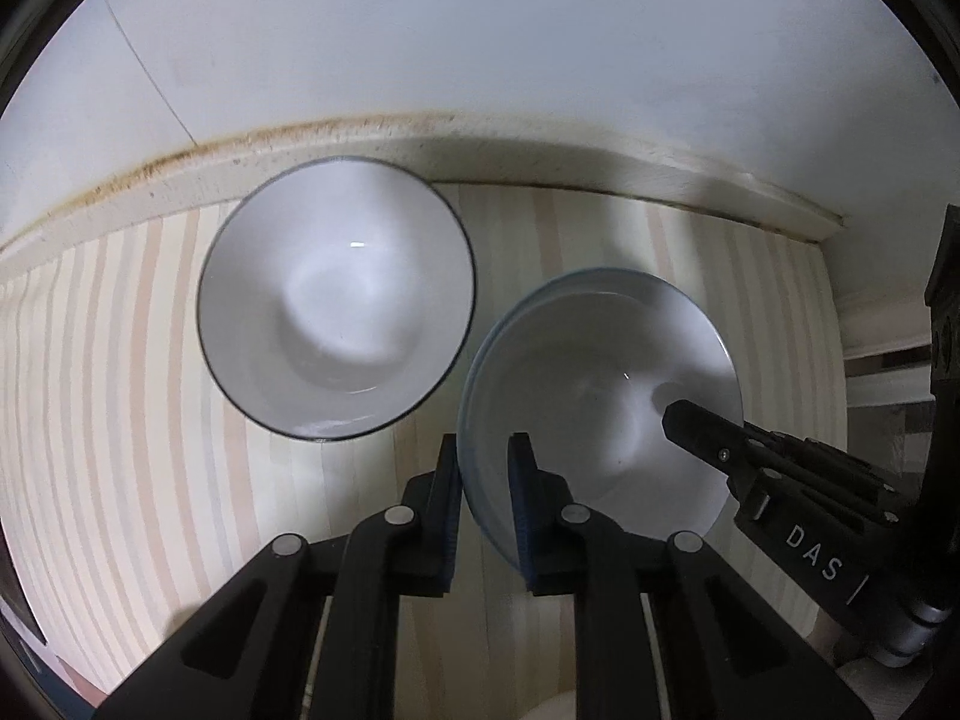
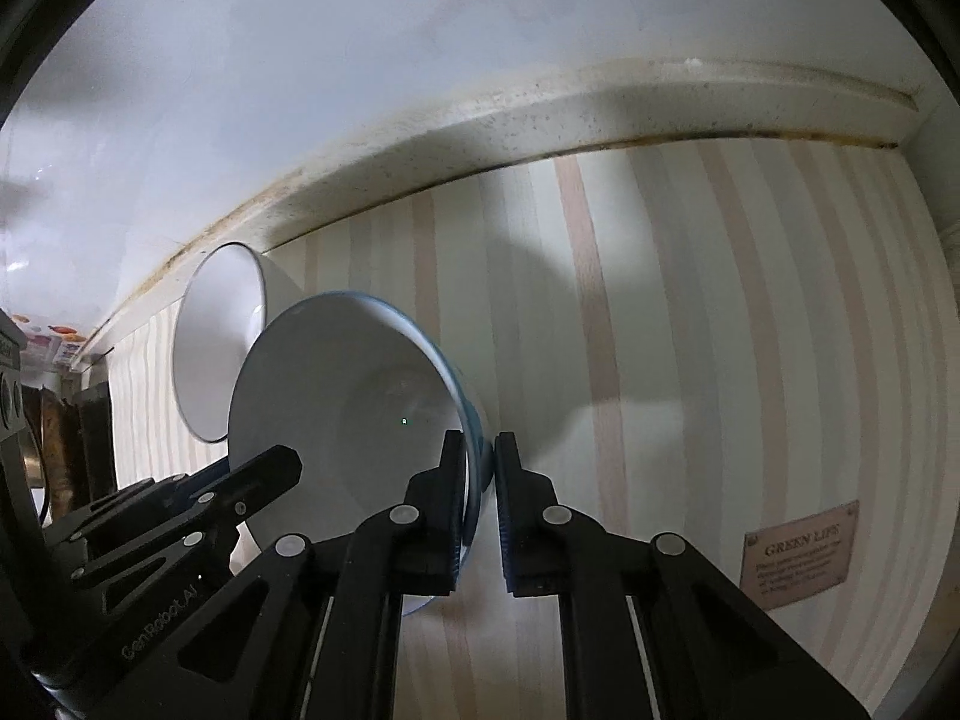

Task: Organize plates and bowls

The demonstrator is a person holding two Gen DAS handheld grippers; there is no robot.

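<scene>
A white bowl with a blue outside (image 1: 600,384) is held tilted above the striped mat. My left gripper (image 1: 486,468) is shut on its near-left rim. My right gripper (image 2: 480,468) is shut on its right rim; one of its fingers (image 1: 696,426) shows inside the bowl in the left wrist view. The same bowl (image 2: 348,420) fills the lower left of the right wrist view, with the left gripper's finger (image 2: 264,468) at its edge. A second white bowl with a dark rim (image 1: 336,300) sits on the mat to the left, close to the wall, and also shows in the right wrist view (image 2: 210,348).
The striped mat (image 1: 120,390) covers the counter up to a stained backsplash ledge (image 1: 540,150) and a white wall. A small brown label (image 2: 798,552) lies on the mat at the right. Dark objects stand at the far left edge (image 2: 90,438).
</scene>
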